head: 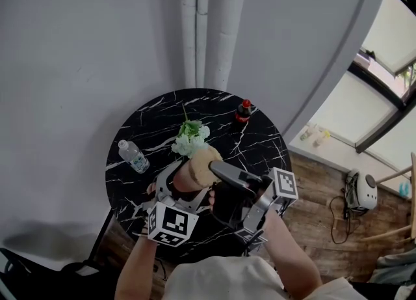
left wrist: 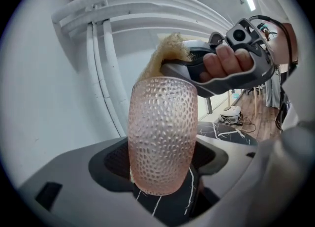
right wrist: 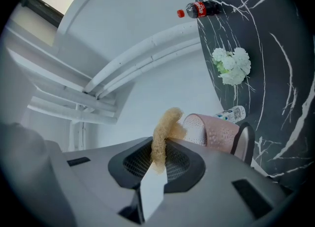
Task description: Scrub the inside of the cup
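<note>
Right tool (right wrist: 155, 172): jaws clamped on tan fibrous scrubber (right wrist: 165, 127), scrubber end at cup mouth.
Left tool (left wrist: 162, 172): jaws clamped on pink dimpled cup (left wrist: 162, 137), held above near part of black marble table (head: 260, 146).
On table, farther: white flowers (head: 190, 138), water bottle (head: 133, 156) left, cola bottle (head: 244, 110) right.
</note>
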### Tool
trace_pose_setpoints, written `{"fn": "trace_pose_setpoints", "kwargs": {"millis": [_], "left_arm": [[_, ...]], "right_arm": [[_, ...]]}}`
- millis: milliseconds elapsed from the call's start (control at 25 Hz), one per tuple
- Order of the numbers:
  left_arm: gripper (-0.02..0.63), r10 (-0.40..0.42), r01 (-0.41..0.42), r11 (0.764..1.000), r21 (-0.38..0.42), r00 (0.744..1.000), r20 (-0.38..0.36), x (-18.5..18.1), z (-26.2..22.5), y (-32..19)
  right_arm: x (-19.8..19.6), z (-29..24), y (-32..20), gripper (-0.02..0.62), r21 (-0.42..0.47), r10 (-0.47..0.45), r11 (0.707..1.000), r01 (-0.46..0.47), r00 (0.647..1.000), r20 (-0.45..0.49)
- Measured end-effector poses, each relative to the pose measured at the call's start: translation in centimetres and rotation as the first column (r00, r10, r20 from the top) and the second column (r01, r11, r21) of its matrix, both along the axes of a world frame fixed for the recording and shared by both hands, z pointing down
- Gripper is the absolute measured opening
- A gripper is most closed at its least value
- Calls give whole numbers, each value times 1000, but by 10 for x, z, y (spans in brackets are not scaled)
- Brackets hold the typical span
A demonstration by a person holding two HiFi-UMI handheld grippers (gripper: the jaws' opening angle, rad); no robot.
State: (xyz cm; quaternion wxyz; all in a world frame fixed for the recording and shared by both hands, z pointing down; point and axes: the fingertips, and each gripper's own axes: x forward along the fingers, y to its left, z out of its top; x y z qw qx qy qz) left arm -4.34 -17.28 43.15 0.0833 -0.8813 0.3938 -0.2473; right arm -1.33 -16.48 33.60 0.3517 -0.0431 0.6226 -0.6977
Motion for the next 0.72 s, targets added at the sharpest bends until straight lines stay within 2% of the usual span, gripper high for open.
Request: {"fn": "trace_pose_setpoints", "kwargs": {"millis": [320, 560, 720], "left_arm": [[347, 2, -2, 999, -52, 1000, -3, 4, 19, 14], [347, -29, 19, 994, -104, 996, -89, 2, 23, 16], [347, -55, 34, 990, -140, 988, -147, -1, 27, 18]], "right_arm": [[6, -1, 2, 55, 25, 10, 1000, -9, 999, -34], [15, -1, 2, 57, 60, 33, 998, -28, 996, -84], [27, 5, -1, 55, 93, 64, 994, -50, 987, -148]]}}
